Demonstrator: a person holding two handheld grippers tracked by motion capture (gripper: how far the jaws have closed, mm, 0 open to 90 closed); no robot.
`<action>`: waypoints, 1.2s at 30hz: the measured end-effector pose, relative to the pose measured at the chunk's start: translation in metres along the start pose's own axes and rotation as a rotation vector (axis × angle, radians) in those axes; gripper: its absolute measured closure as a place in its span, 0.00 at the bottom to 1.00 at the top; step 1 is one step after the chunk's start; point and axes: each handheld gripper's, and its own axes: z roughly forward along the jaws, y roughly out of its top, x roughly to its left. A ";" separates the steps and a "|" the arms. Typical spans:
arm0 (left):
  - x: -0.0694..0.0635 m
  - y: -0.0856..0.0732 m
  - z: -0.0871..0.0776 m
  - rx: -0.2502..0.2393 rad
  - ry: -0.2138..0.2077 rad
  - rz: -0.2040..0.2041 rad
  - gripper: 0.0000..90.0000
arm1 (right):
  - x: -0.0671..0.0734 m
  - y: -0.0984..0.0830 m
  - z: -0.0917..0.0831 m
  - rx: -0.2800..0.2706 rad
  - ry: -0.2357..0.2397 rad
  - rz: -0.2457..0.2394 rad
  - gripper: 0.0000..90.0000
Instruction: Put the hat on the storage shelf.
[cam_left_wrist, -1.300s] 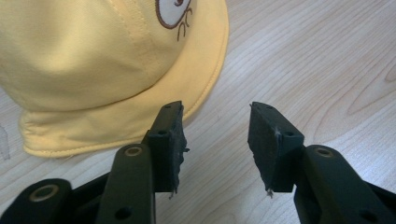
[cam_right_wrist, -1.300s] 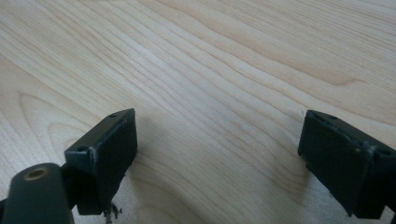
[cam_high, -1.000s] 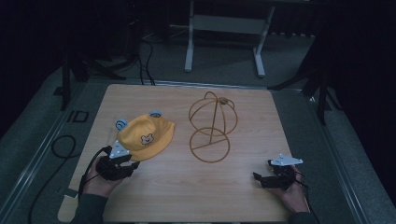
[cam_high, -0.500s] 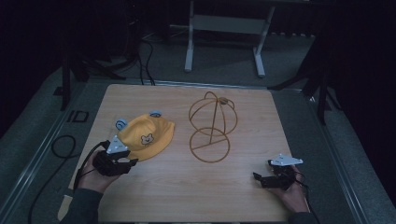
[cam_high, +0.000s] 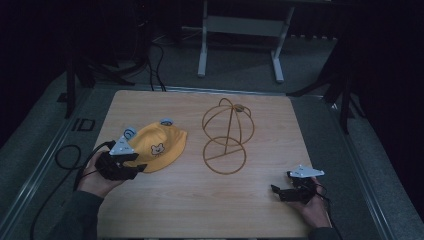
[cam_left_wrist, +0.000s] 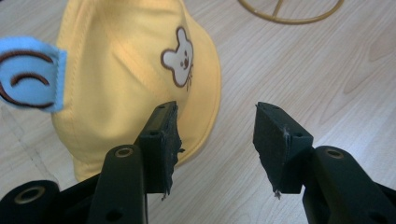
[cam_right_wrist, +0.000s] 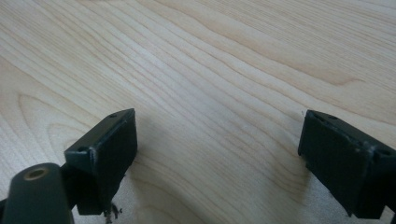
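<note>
A yellow child's hat (cam_high: 157, 145) with a bear patch and blue ears lies flat on the left of the wooden table (cam_high: 165, 205). My left gripper (cam_high: 136, 167) hovers at the hat's near brim. In the left gripper view the hat (cam_left_wrist: 130, 70) is just ahead of the left gripper (cam_left_wrist: 215, 130). Its jaws have just been opening and stand wide; the brim edge lies under the gap, with no pad pressing on it. The right gripper (cam_high: 277, 192) rests at the near right, open. In the right gripper view the right gripper (cam_right_wrist: 217, 149) has bare wood between its jaws.
A gold wire hat stand (cam_high: 227, 135), a dome on a ring base, stands at the table's middle, right of the hat; its ring (cam_left_wrist: 289, 21) shows in the left gripper view. A black cable (cam_high: 67, 155) trails off the left edge. A metal frame (cam_high: 240, 25) stands beyond.
The left gripper has lifted a little and drawn slightly back from the hat, with its jaws wider apart. The hat stays on the table. The right gripper has not moved.
</note>
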 end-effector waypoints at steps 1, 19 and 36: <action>0.000 0.000 0.000 0.000 0.000 0.000 0.55 | 0.000 0.000 0.000 0.000 0.000 0.000 0.13; 0.035 0.020 -0.012 -0.052 -0.030 0.066 0.54 | 0.000 0.000 0.000 0.000 -0.002 0.001 0.13; 0.068 0.060 0.008 0.009 -0.062 0.101 0.51 | 0.000 0.000 0.000 0.000 -0.002 0.001 0.13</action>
